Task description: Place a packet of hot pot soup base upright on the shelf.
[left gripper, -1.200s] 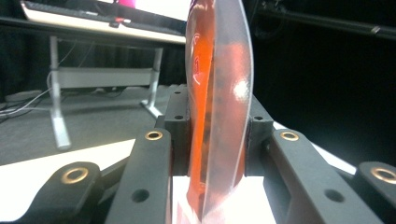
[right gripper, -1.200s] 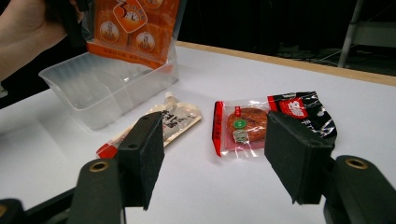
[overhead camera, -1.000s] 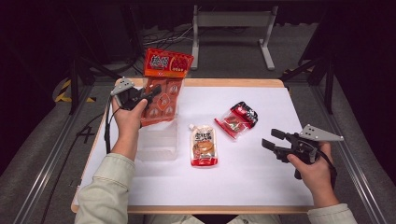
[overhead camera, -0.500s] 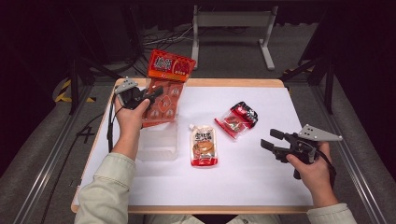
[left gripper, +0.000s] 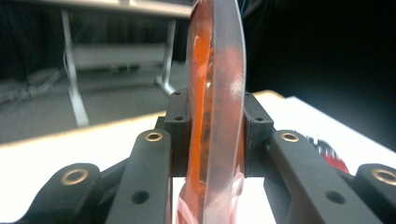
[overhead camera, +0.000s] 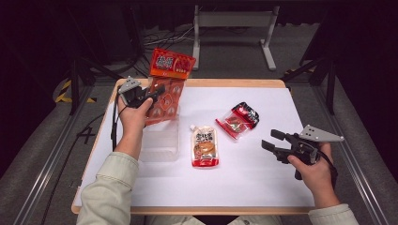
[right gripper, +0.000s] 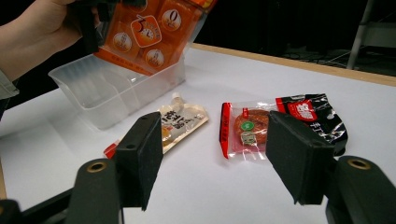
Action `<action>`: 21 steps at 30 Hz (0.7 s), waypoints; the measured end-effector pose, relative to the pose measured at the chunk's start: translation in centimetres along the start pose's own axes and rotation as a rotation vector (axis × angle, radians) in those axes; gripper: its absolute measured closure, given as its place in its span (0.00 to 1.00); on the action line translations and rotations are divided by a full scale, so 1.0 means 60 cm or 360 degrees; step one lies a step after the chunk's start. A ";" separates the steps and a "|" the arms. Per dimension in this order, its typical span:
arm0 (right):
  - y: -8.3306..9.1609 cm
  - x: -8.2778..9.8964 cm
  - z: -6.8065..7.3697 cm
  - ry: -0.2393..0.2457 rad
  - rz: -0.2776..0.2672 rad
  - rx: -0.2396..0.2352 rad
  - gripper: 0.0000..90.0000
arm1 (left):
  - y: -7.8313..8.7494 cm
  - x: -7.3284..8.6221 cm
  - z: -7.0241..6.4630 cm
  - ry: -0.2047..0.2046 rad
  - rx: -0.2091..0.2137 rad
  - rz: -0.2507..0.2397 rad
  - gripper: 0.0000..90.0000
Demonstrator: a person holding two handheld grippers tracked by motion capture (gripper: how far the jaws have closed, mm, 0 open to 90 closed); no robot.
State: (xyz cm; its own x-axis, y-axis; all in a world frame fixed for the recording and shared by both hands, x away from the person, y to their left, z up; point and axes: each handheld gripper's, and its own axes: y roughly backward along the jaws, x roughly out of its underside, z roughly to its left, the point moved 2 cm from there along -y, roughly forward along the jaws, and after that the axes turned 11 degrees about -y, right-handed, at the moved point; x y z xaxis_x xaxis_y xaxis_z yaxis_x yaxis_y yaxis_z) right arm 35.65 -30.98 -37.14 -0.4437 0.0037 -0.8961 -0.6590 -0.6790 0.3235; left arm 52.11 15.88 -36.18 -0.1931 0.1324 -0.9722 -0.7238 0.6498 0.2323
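Three snack packs: one orange bag (overhead camera: 165, 89) clamped in left tool (overhead camera: 149, 95), two on table (overhead camera: 244, 183); right tool (overhead camera: 272, 140) apart.

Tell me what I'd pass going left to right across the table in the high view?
Left gripper clamped on the orange snack bag → spouted pouch → red-and-black packet → right gripper, jaws open.

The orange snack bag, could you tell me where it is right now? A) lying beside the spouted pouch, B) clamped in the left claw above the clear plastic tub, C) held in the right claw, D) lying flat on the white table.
B: the left claw is shut on the orange snack bag, held over the clear plastic tub.
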 end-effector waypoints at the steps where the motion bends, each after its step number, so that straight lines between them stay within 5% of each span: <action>1: -0.001 0.000 0.000 0.0001 0.0004 -0.0002 0.42 | 0.000 0.000 0.000 0.0000 0.0000 0.0000 0.78; 4: -0.002 0.000 0.002 0.0005 0.0005 -0.0006 0.42 | 0.000 0.002 -0.001 0.0017 0.0002 0.0045 0.78; 8: -0.003 0.000 0.005 0.0008 0.0007 -0.0012 0.41 | 0.012 -0.004 -0.001 0.0054 0.0041 0.0203 0.78; 13: -0.006 0.001 0.004 0.0008 0.0016 -0.0015 0.41 | 0.033 -0.005 -0.003 0.0000 0.0055 0.0380 0.78; 21: -0.011 0.001 0.009 0.0018 0.0027 -0.0036 0.41 | 0.055 0.010 0.001 -0.0021 0.0083 0.0451 0.78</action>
State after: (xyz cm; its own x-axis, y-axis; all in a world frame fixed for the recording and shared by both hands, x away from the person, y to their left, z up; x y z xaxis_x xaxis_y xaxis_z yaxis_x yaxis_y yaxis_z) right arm 35.74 -30.15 -37.25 -0.4475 -0.0162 -0.8941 -0.6377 -0.6952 0.3318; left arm 49.65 18.13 -36.00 -0.3740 0.3234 -0.8692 -0.6069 0.6233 0.4931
